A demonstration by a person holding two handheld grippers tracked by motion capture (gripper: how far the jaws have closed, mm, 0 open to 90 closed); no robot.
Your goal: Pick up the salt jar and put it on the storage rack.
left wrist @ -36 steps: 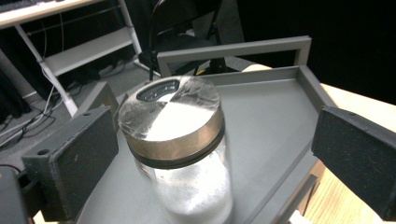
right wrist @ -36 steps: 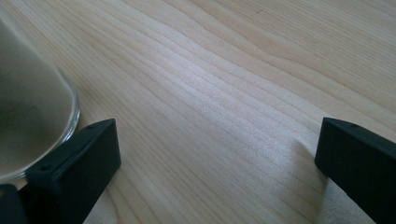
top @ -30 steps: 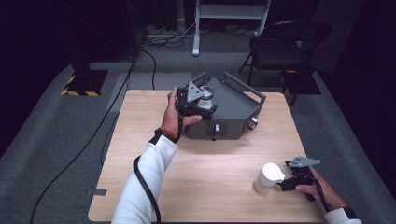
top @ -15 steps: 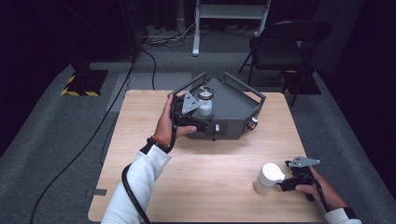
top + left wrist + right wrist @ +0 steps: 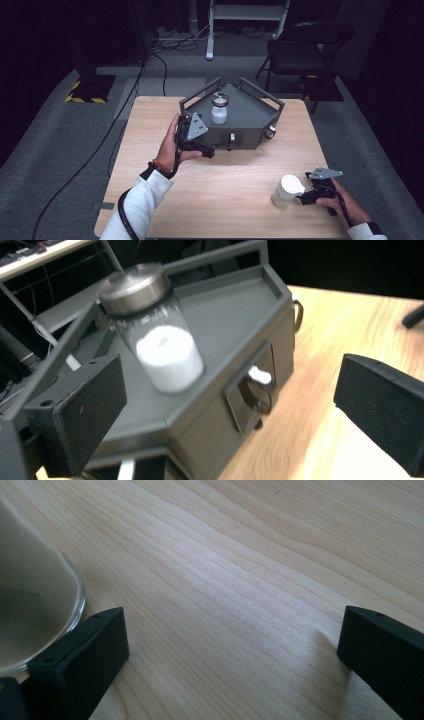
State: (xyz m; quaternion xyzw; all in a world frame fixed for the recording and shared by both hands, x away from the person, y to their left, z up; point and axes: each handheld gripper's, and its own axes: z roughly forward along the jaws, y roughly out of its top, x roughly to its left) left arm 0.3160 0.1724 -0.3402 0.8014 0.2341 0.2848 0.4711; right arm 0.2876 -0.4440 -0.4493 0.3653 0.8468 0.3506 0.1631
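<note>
A glass jar with a metal lid, half full of white powder, stands upright on top of the grey box. The left tool hovers just beside the box's front left corner, jaws spread wide and empty. The right tool, also wide open, rests on the tabletop well apart from the box, beside a white cup

Dark lab or studio; grey carpet, floor cables, folding chair

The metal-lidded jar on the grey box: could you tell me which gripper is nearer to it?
Left. The left gripper is open at the box's front edge, just short of the jar; the right gripper sits far off by the white container.
</note>
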